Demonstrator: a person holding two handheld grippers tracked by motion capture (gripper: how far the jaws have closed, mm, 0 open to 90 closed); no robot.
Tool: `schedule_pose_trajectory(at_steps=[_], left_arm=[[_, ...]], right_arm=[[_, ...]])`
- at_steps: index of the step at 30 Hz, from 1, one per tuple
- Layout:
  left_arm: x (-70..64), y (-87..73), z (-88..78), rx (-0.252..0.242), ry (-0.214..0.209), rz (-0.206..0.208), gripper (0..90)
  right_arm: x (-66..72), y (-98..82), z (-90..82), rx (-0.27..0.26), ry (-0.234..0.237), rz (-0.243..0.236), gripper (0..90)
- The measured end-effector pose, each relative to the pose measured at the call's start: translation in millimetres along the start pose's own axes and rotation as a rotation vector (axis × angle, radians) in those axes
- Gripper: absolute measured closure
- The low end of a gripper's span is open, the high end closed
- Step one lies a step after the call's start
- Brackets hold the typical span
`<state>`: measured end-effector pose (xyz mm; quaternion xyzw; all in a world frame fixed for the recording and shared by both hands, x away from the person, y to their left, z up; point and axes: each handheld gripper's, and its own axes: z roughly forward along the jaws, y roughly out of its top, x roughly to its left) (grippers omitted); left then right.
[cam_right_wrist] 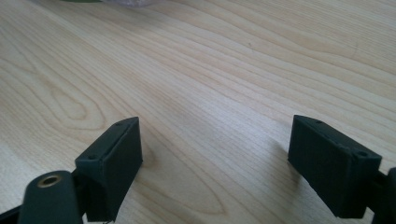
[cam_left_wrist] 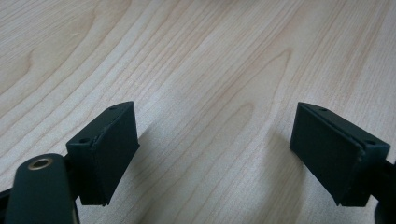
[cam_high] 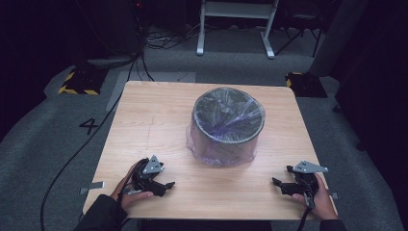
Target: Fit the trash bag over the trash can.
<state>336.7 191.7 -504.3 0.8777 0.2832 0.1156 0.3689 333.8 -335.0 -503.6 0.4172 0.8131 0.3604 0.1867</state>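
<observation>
Bin (cam_high: 228, 126), round and dark, stands upright a little right of the middle of the table (cam_high: 144, 120), lined with a thin purplish bag (cam_high: 219, 156) whose film drapes over the rim and down the outside wall to bunch at the base. Both grippers rest near the table's near edge, well apart from the bin and from each other: the left gripper (cam_high: 168, 185) at the near left, the right gripper (cam_high: 275, 182) at the near right, each pointing inward. In the left gripper view its jaws stand spread wide with bare wood between them; the right gripper view shows the same, with a sliver of the bag's film at the top edge. Nothing is grasped. By my reading the work with the bag has not begun; this is the starting pose. The next move likely calls for bringing both grippers forward to opposite sides of the rim and pinching the loose film, gently, since thin plastic slips and tears easily.
</observation>
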Motion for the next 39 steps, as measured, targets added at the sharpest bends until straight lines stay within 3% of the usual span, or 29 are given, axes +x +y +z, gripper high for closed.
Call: schedule_pose_trajectory(at_steps=[18, 39], left_arm=[[0.3, 0.4, 0.5, 0.0, -0.005, 0.002, 14.6], [0.8, 1.2, 1.3, 0.002, -0.011, 0.005, 14.2]], right_arm=[[-0.5, 0.4, 1.0, 0.004, -0.028, 0.022, 14.8], [-0.7, 0.5, 1.1, 0.005, -0.027, 0.022, 14.7]])
